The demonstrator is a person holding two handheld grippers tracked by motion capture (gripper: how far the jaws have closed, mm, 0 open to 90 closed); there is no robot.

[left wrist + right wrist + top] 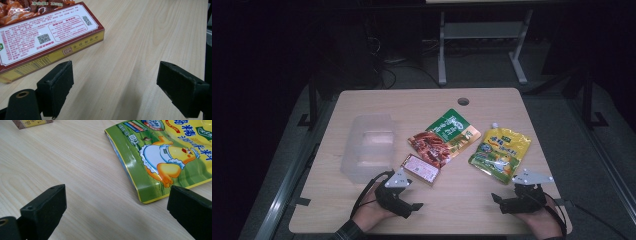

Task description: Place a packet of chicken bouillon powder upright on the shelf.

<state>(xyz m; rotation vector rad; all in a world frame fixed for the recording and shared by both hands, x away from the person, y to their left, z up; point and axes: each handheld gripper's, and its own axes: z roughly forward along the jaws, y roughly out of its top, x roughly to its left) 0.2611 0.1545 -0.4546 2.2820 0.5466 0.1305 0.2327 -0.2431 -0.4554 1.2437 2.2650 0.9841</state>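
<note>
Box (47, 37), red and yellow carton, lies flat just ahead of your left gripper (120, 87), beside the clear bin (367, 147). Likely light and stiff; take it across the long edges. Yellow-green pouch (165, 157) by your right gripper (115, 212) looks soft and slick; pinch a sealed edge. Both sets of jaws spread wide, holding and touching nothing.

High view overhead, gripper views close, low, sharing table (472, 197)
</note>
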